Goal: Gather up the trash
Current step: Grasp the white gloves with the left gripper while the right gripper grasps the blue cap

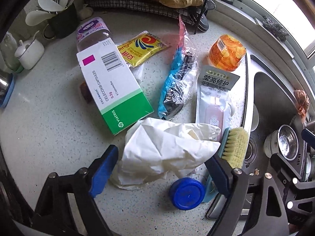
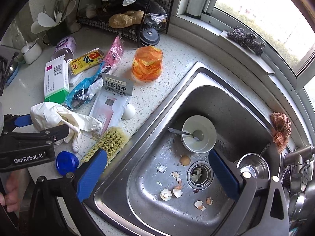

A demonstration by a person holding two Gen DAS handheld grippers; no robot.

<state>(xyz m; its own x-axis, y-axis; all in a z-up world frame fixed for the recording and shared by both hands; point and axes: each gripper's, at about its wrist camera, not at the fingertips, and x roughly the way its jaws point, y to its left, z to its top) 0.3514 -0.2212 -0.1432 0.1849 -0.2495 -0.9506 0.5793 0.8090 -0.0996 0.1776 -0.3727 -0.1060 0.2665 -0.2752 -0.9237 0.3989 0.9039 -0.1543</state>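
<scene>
My left tongs [image 1: 163,161] stand wide, their blue pads straddling the crumpled white latex glove [image 1: 167,147], which lies on the speckled pale tabletop [image 1: 49,137] straight ahead of them. In the right wrist view the glove [image 2: 59,118] runs with its long axis left to right, fingers trailing towards the sink, so it sits across the gap rather than along it. I judge the left tongs the nearer by far; a short push forward and down should bring the pads to either side of the bunched cuff.

My right tongs [image 2: 157,169] are also spread wide and hold nothing, hanging over the stainless steel sink [image 2: 246,106], where broken eggshell pieces [image 2: 171,192] lie scattered near the drain.

Just beside the glove lie a round blue plastic cap [image 1: 187,194] and a yellow-bristled scrubbing brush [image 1: 234,147]; I would guard against catching either. Beyond it lie a green-and-white cardboard medicine box [image 1: 112,90] and a clear blue-and-pink plastic wrapper [image 1: 177,84]
</scene>
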